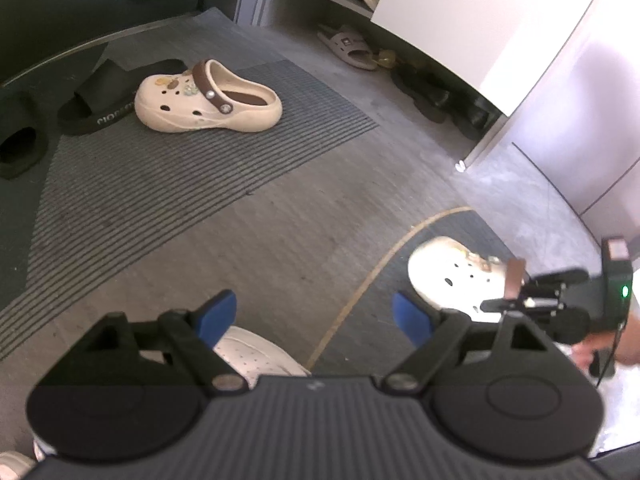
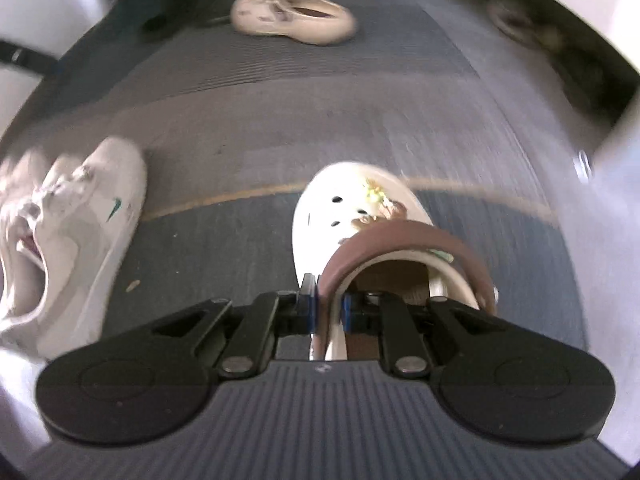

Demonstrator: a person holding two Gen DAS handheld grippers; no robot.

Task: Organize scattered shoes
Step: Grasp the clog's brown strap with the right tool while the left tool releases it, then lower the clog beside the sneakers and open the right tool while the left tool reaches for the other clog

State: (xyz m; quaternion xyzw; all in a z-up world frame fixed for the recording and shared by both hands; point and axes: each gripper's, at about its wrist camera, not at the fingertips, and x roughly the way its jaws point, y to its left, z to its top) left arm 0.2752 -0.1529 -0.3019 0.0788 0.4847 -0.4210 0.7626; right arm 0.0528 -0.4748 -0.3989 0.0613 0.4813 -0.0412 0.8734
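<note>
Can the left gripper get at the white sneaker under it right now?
Probably yes: the left gripper is open and empty, the white sneaker lies just below its fingers, and nothing sits between them.

Daylight glare bleaches the near cream clog [image 1: 452, 276]; right-wrist view smears with motion blur, fisheye edges bending darkly.

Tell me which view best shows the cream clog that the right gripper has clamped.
The right wrist view: the held clog fills the centre, its brown strap pinched in the right gripper. In the left wrist view the same clog sits small at the lower right, overexposed and partly hidden behind that gripper.
</note>
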